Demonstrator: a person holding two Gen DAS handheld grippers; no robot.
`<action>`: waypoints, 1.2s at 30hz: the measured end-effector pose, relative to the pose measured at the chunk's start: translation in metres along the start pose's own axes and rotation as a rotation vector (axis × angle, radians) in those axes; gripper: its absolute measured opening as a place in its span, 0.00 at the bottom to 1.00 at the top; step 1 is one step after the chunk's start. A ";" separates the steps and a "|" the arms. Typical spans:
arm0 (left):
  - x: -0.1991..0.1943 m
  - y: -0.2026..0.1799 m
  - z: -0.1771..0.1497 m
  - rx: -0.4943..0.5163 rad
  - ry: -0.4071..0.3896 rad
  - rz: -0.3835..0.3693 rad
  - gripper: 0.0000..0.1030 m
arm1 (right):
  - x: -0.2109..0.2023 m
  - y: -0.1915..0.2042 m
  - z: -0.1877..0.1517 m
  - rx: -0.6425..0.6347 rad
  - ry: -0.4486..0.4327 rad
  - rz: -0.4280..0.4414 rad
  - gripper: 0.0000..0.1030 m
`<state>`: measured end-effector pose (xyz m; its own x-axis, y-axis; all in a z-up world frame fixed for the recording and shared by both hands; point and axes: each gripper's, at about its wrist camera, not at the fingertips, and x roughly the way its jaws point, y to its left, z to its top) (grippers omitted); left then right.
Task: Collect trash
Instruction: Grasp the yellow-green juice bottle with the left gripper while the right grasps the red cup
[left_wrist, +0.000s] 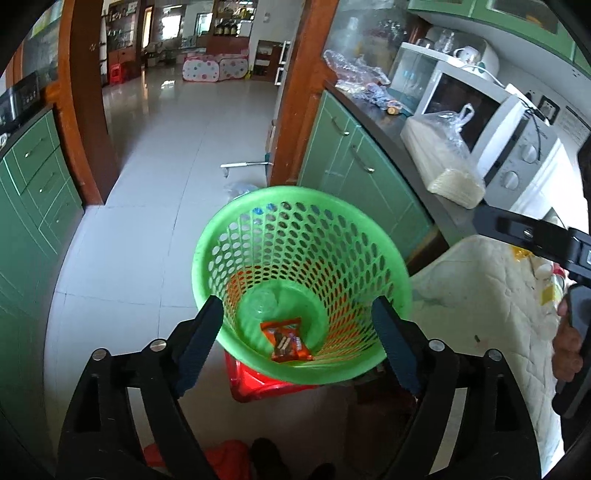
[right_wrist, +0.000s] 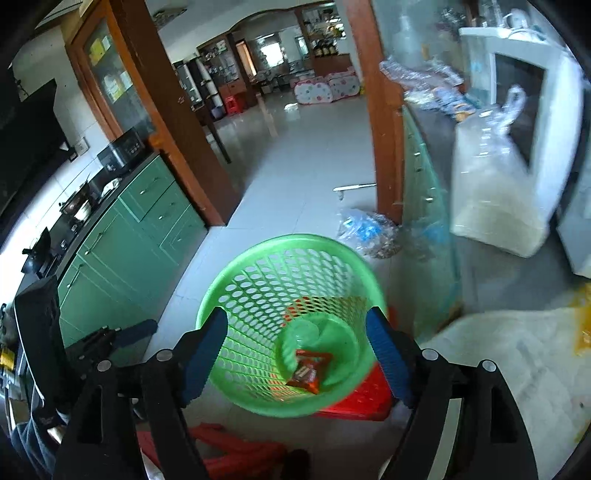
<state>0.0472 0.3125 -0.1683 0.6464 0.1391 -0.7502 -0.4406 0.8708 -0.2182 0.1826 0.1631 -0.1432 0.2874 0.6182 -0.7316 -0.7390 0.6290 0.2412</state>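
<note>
A green perforated trash basket (left_wrist: 295, 221) stands on a red stool (left_wrist: 258, 384). An orange snack wrapper (left_wrist: 286, 341) lies at its bottom. My left gripper (left_wrist: 297, 343) is open and empty above the basket's near rim. My right gripper (right_wrist: 297, 354) is open and empty, also above the basket (right_wrist: 280, 254), with the wrapper (right_wrist: 308, 373) seen between its jaws. The right gripper's body (left_wrist: 535, 236) shows at the right of the left wrist view; the left gripper (right_wrist: 125, 336) shows at the left of the right wrist view.
A white quilted table (left_wrist: 480, 295) with yellow scraps (right_wrist: 583, 321) is at the right. A counter (left_wrist: 417, 166) carries a bagged block (left_wrist: 443, 158) and a microwave (left_wrist: 517, 133). Green cabinets (left_wrist: 33, 177) line the left. A plastic bag (right_wrist: 369, 229) lies on the floor.
</note>
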 end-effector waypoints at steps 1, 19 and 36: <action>-0.002 -0.003 0.000 0.006 -0.003 -0.001 0.80 | -0.007 -0.003 -0.003 0.006 -0.004 -0.008 0.75; -0.025 -0.109 -0.010 0.127 -0.018 -0.129 0.86 | -0.188 -0.131 -0.088 0.229 -0.087 -0.340 0.81; -0.022 -0.207 -0.017 0.265 0.009 -0.255 0.86 | -0.282 -0.297 -0.150 0.649 -0.031 -0.504 0.77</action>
<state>0.1136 0.1211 -0.1172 0.7085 -0.1010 -0.6984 -0.0886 0.9691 -0.2301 0.2295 -0.2690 -0.1037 0.5147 0.1954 -0.8348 -0.0200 0.9762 0.2161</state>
